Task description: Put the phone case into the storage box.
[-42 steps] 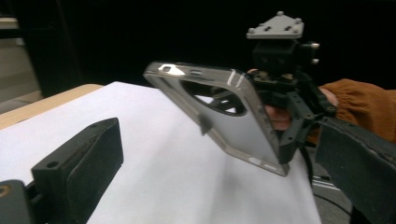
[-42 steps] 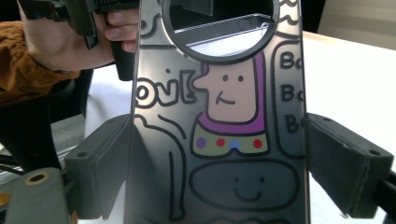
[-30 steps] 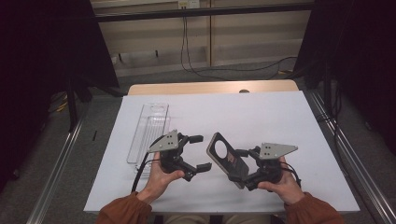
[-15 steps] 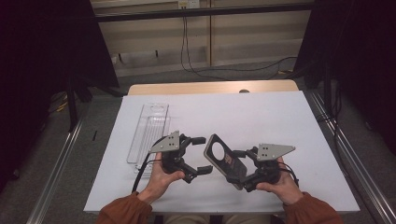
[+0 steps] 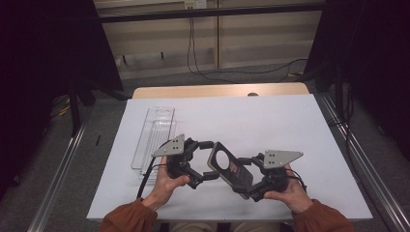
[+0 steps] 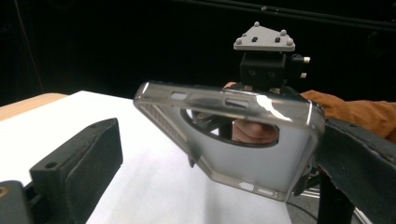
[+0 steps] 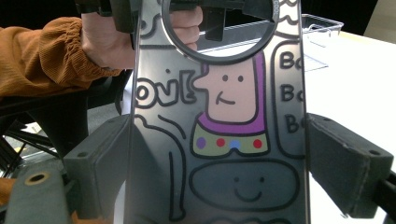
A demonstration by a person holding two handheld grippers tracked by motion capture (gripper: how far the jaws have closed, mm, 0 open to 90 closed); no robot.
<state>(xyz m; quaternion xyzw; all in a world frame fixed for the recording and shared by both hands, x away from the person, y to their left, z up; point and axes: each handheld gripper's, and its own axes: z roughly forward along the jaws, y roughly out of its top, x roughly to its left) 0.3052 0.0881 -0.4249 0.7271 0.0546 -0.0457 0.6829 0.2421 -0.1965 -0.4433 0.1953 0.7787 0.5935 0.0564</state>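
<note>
with the right hand-held gripper [image 5: 251, 180] clamped across the phone case [image 5: 231, 169] above the desk [image 5: 270, 121] at 6 o'clock, best to bring the left hand-held gripper [image 5: 209, 159], jaws apart, squarely onto its free end before closing.

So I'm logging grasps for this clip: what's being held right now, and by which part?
The right gripper clamps the phone case across its two long side edges, near one end. The left gripper stands open around the other end.
</note>
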